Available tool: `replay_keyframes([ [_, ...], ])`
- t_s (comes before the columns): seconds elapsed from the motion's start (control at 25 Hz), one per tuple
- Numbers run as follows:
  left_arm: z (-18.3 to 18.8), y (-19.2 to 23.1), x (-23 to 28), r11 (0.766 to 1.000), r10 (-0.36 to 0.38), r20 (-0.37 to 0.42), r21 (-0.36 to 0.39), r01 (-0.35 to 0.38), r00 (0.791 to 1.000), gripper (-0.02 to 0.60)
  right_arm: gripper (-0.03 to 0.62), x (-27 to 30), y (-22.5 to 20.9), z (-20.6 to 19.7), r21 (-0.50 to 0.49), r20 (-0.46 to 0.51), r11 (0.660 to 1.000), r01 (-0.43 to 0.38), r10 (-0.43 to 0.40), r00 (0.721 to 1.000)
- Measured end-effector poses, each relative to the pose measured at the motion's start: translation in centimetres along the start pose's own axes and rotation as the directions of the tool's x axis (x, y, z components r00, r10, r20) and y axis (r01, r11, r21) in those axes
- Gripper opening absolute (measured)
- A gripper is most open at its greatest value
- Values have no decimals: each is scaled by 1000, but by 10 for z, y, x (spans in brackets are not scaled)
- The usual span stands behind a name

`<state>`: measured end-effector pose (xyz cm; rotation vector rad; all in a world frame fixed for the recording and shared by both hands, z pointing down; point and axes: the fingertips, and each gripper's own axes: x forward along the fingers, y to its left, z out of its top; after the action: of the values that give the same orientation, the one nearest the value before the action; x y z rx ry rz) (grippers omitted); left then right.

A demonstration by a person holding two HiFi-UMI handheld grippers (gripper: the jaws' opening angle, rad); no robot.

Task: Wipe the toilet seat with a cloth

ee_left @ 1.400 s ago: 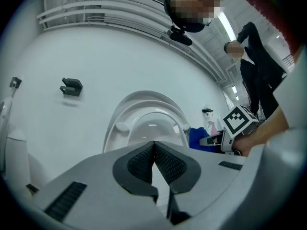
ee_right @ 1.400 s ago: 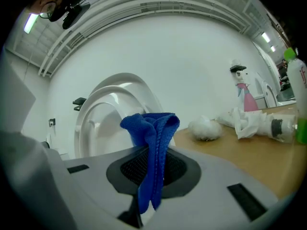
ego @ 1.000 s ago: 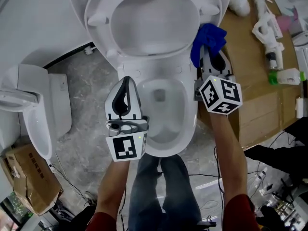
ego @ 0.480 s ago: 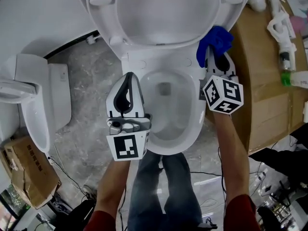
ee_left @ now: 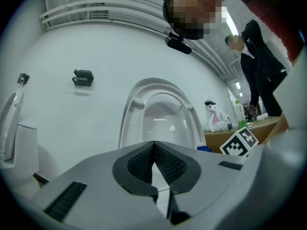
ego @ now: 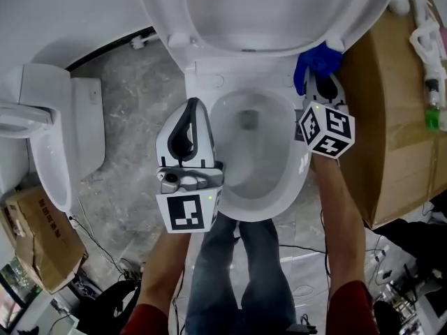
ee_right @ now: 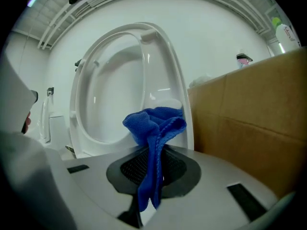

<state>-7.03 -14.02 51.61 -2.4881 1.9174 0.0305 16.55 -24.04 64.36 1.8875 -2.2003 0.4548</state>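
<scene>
A white toilet stands with its seat [ego: 167, 21] and lid raised above the open bowl [ego: 227, 187]. My left gripper [ego: 193, 105] hovers over the bowl's left rim, shut with nothing between its pads [ee_left: 141, 164]. In the left gripper view the raised seat [ee_left: 128, 110] stands straight ahead of my left gripper [ee_left: 154, 145]. My right gripper [ego: 320, 77] is at the bowl's right rim, shut on a crumpled blue cloth [ego: 316, 60]. In the right gripper view the blue cloth [ee_right: 156, 126] sticks up out of my right gripper [ee_right: 153, 166], in front of the raised seat [ee_right: 85, 110].
A big cardboard box [ego: 394, 117] stands close to the right of the toilet, with a spray bottle [ego: 427, 44] on it. A second white fixture [ego: 52, 135] and a torn carton [ego: 35, 239] are at the left. Cables lie on the floor round the person's legs [ego: 237, 271].
Both grippers have come down toward the bowl, the right one further, with the cloth still held. The toilet has slid up and to the right in the head view.
</scene>
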Motion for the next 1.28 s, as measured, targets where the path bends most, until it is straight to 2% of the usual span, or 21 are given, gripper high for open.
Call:
replay_keyframes([
  [0.2,-4,12,-5,1000,10,-9,-2,-10,1000,15,60,7,20,-19,7,-35,1000,-15,16,999],
  [0.48,-5,32,-8,1000,26,-7,-1,-26,1000,15,60,19,71,-36,54,-65,996,-72,75,995],
  [0.72,-1,43,-13,999,41,-15,-6,-41,999,15,60,24,124,-43,39,-95,987,-158,161,982],
  [0.92,1,49,-16,999,39,-14,-8,-40,999,15,60,26,171,-45,-40,-120,960,-276,270,955],
  [1.12,7,48,-18,999,38,-18,-15,-39,999,15,60,20,174,-38,-24,-126,960,-279,274,953],
  [1.28,21,50,-16,998,48,-24,-29,-48,999,15,60,-9,171,-21,15,-104,957,-291,291,951],
])
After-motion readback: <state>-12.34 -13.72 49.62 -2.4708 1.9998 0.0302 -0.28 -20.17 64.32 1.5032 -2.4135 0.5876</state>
